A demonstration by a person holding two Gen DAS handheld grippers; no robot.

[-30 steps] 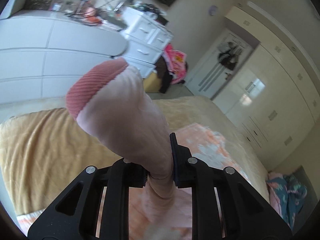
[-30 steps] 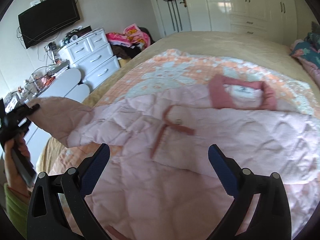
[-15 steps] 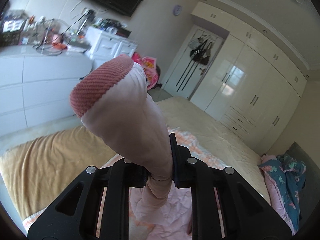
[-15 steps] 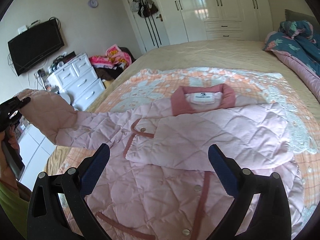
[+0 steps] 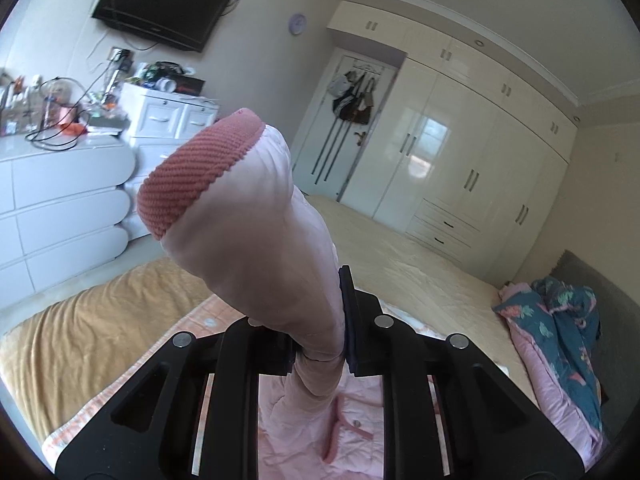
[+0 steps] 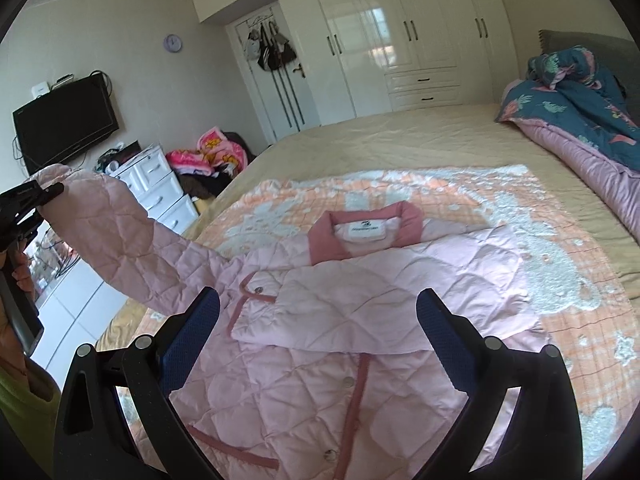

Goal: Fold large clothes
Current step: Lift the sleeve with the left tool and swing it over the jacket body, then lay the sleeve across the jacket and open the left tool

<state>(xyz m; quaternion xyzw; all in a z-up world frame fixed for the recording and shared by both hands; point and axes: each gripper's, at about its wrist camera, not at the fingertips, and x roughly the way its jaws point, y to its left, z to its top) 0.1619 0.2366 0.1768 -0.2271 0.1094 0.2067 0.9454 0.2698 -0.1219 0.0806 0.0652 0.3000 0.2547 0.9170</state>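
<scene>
A pale pink quilted jacket (image 6: pixel 360 320) with darker pink collar and trim lies front up on the bed. One sleeve (image 6: pixel 400 292) is folded across its chest. My left gripper (image 5: pixel 320 344) is shut on the other sleeve (image 5: pixel 280 264) just below its ribbed pink cuff (image 5: pixel 196 176) and holds it raised. In the right wrist view that gripper (image 6: pixel 24 204) shows at the far left, lifting the sleeve (image 6: pixel 132 248) above the bed's left side. My right gripper (image 6: pixel 318 320) is open and empty, hovering over the jacket's front.
The jacket rests on an orange and white blanket (image 6: pixel 540 264) over a beige bedspread (image 6: pixel 400 140). A blue floral duvet (image 6: pixel 576 96) is piled at the headboard. White drawers (image 5: pixel 60 200), a wall TV (image 5: pixel 160 4) and wardrobes (image 6: pixel 400 40) ring the bed.
My left gripper has lifted the sleeve higher and tilted upward. My right gripper has pulled back and up from the jacket, so the collar and the folded sleeve now show in full.
</scene>
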